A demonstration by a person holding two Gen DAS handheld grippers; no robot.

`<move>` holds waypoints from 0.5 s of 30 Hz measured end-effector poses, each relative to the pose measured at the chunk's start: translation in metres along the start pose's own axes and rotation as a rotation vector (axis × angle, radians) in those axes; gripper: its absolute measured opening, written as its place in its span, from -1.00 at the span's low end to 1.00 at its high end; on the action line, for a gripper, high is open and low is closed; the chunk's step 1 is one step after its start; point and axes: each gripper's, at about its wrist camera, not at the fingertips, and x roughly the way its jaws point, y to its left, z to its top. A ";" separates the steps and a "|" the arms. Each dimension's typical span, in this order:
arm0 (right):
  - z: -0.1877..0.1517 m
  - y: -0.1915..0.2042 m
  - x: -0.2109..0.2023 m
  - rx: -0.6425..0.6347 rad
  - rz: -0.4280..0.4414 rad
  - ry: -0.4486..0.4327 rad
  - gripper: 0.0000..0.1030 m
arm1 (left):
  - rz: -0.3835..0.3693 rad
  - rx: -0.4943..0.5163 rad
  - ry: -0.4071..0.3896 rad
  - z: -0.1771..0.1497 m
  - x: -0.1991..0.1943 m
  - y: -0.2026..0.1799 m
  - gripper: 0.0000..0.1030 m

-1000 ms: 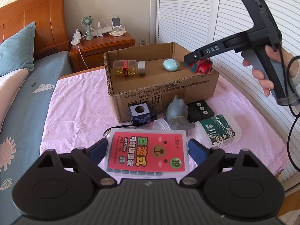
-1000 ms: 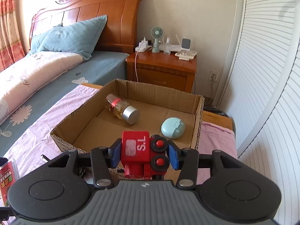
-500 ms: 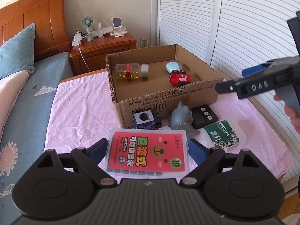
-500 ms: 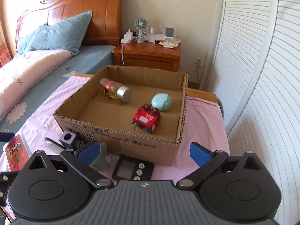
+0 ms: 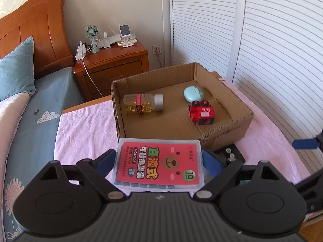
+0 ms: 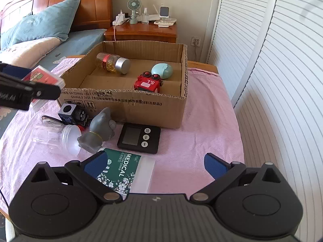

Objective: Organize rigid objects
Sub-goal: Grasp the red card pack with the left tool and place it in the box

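Left gripper point(image 5: 159, 161) clamps a clear flat case with a red bear label point(image 5: 159, 163), both blue pads tight on its short sides; case held in the air just short of the near wall of the cardboard box point(image 5: 228, 129). Ahead of those jaws, inside the box: a capsule bottle point(image 5: 143, 105) lying on its side to the left, a mint oval case point(image 5: 193, 94) at the far right, a red toy train point(image 5: 201, 115) just in front of it. Right gripper point(image 6: 155, 166) spread wide, nothing between the pads; its jaws have just been opening, though they now stand wide and steady. Below its left pad lies a green cotton swab pack point(image 6: 121, 171), not gripped. Beyond the right jaws on the pink cloth point(image 6: 206, 121): black timer point(image 6: 139, 139) straight ahead, grey figure point(image 6: 99, 133) and clear jar point(image 6: 56, 137) to the left, a dark cube point(image 6: 68, 112) against the box front. The box stands farther ahead still.
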 end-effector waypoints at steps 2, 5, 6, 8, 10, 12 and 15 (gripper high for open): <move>0.000 -0.002 -0.002 0.007 0.004 -0.005 1.00 | 0.009 -0.011 -0.004 0.012 0.009 0.001 0.76; -0.002 -0.006 -0.003 0.014 0.001 -0.007 1.00 | 0.034 -0.019 0.007 0.024 0.026 0.001 0.76; -0.002 -0.008 -0.003 0.019 0.001 -0.006 1.00 | 0.041 -0.023 0.012 0.027 0.032 0.000 0.76; -0.003 -0.012 -0.002 0.031 0.003 -0.002 1.00 | 0.046 -0.039 0.011 0.029 0.040 0.000 0.76; -0.004 -0.015 -0.001 0.043 0.005 0.003 1.00 | 0.063 -0.071 -0.018 0.032 0.044 0.002 0.79; -0.005 -0.017 0.000 0.050 0.007 0.003 1.00 | 0.084 -0.105 -0.017 0.033 0.045 0.004 0.88; -0.006 -0.019 0.001 0.053 0.010 0.001 1.00 | 0.053 -0.128 0.008 0.031 0.041 0.008 0.89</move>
